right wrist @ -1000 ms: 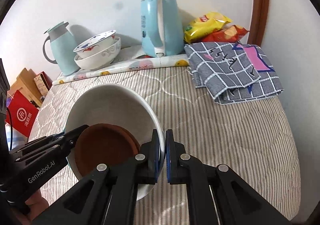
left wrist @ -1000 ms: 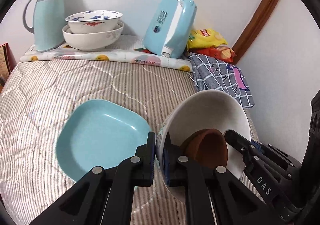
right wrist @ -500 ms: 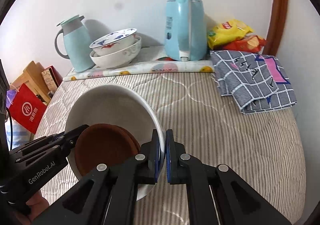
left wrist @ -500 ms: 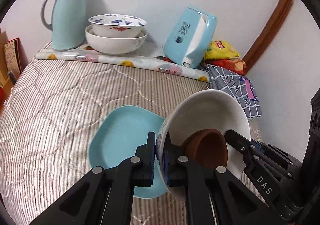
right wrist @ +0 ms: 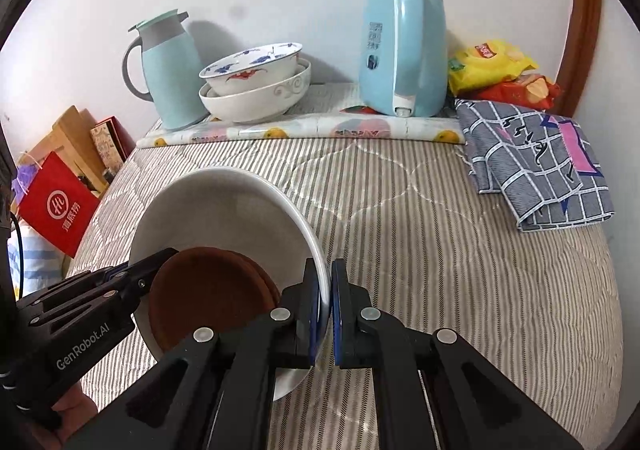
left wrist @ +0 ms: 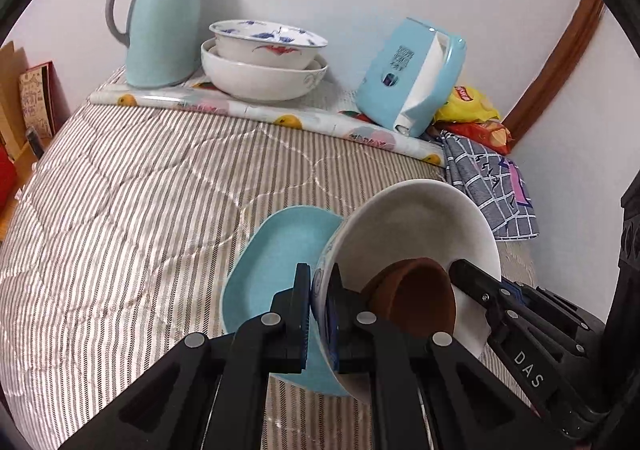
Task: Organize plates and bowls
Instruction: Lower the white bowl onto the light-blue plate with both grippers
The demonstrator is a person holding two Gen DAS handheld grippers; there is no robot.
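**A:** Left wrist view: what does it show?

**B:** At lower centre, the left gripper (left wrist: 319,314) is clamped tight on the near rim of a large white bowl (left wrist: 424,221), one finger outside the wall and one inside. The bowl is tilted and carried clear of the striped quilt (left wrist: 120,230). A small brown bowl (left wrist: 416,298) lies inside it, slid to the low side. The right gripper (left wrist: 476,282) enters from the lower right and grips the opposite rim. Just left of the white bowl, and partly under it, a light-blue square plate (left wrist: 276,262) rests on the quilt.

**A:** And the right wrist view?

**B:** The right gripper (right wrist: 327,310), at lower centre, has its jaws closed on the thin rim of the white bowl (right wrist: 224,209), which fills the lower left. The brown bowl (right wrist: 208,298) sits inside, against the left gripper (right wrist: 160,266) coming in from the left edge. At the upper centre, two nested bowls (right wrist: 256,89) stand on a fruit-print mat (right wrist: 320,127), between a pale-blue jug (right wrist: 168,69) and a blue kettle (right wrist: 400,49).

**A:** Which step is this?

**B:** It reads as a two-handed carry of the loaded bowl.

**A:** What does the next move demand?

**B:** Probably levelling the bowl so the brown one does not slide out, then lowering it squarely onto a stack, either the blue plate or the nested bowls, before either grip is eased.
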